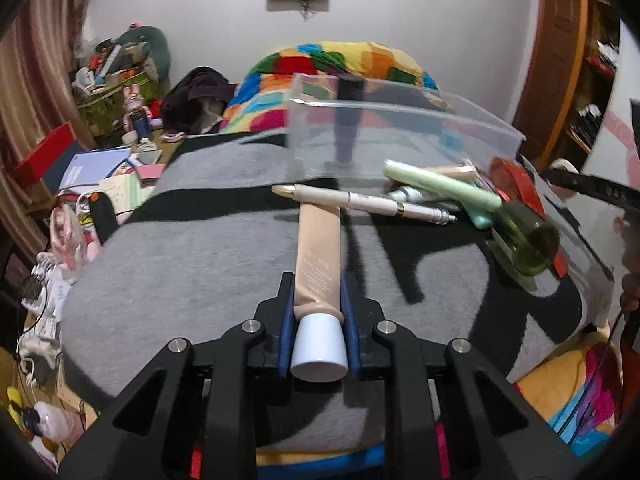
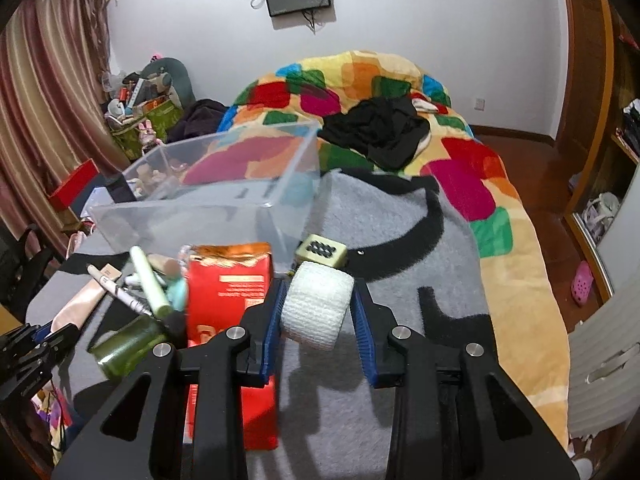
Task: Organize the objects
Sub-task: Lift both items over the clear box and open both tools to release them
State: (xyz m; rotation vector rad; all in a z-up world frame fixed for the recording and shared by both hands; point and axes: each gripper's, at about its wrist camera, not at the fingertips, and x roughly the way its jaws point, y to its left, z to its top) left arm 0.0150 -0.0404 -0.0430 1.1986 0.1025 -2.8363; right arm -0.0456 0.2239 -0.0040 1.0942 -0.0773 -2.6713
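Observation:
My left gripper [image 1: 318,285] is shut on a beige tube [image 1: 319,248] near its white cap [image 1: 319,350]. The tube's far end lies under a white pen [image 1: 360,199] on the grey blanket. My right gripper [image 2: 320,286] is shut on a white bandage roll [image 2: 317,308], both blue pads against its sides. A clear plastic box [image 1: 400,136] [image 2: 208,200] stands just beyond the pile. In that pile lie a pale green tube [image 1: 440,184], a green bottle [image 1: 524,236] [image 2: 128,346] and a red carton [image 2: 232,300]. The left gripper [image 2: 40,340] shows at the right wrist view's left edge.
A small olive cube with black dots [image 2: 320,250] sits just beyond the roll. The grey and black blanket [image 2: 400,240] covers a bed with a colourful quilt [image 2: 360,76] and black clothes [image 2: 376,128]. Cluttered boxes and papers [image 1: 100,168] fill the left side; a wooden wardrobe [image 2: 592,120] stands at the right.

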